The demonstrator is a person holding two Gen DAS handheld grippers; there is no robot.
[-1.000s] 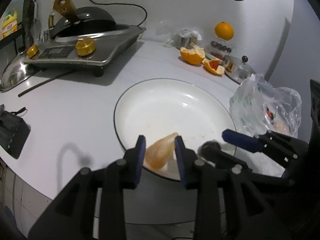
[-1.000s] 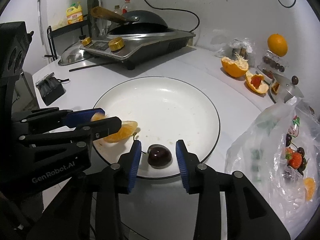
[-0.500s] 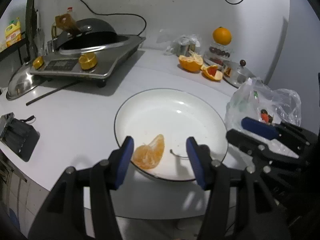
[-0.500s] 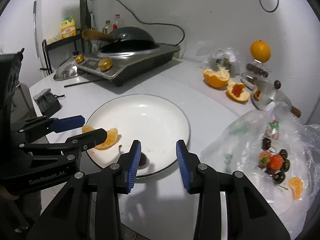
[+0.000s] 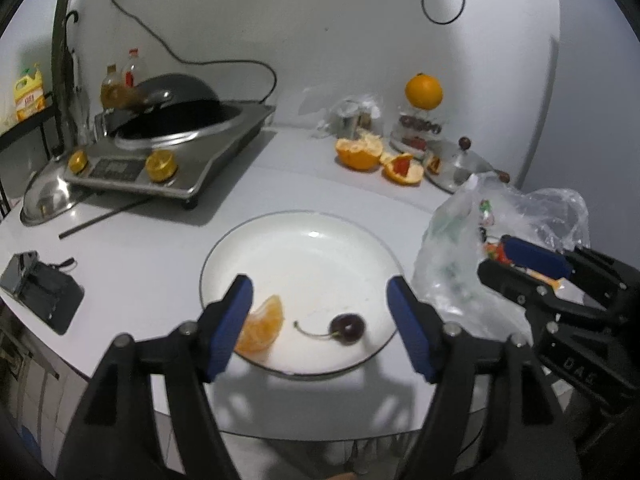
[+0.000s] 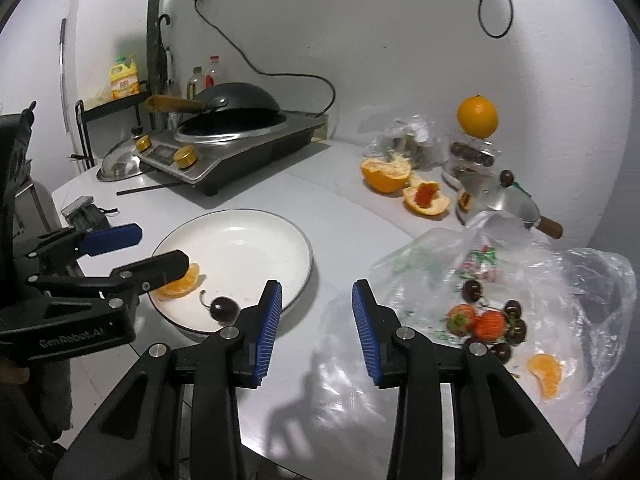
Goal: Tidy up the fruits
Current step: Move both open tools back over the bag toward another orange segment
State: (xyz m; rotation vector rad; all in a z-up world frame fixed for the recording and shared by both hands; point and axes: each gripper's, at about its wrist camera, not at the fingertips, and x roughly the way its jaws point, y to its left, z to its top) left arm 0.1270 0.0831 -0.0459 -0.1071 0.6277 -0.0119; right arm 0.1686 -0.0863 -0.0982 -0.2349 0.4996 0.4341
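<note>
1. Two pieces of fruit lie on the white plate (image 5: pixel 304 236) just ahead of your left tongs (image 5: pixel 320 320): an orange segment (image 5: pixel 262 322) by the left pad and a dark cherry (image 5: pixel 347 327) with its stem, nearer the right pad.
2. Your left tongs are opening, and nothing is gripped; the pads hang above the plate's near edge with both fruits lying free below.
3. Your right tongs (image 6: pixel 317 326) stand part open and empty, over bare tabletop (image 6: pixel 340 220) between the plate and the clear plastic bag (image 6: pixel 560 280).
4. To the right of those tongs, the bag holds strawberries (image 6: pixel 478 322), several dark cherries and another orange segment (image 6: pixel 546 374).
5. Well beyond both tongs, orange peel halves (image 6: pixel 386 174) lie on the tabletop, and a whole orange (image 6: pixel 478 116) sits atop a small stand.
6. Far ahead to the left, a cooker (image 5: pixel 172 148) carries a dark wok.
</note>
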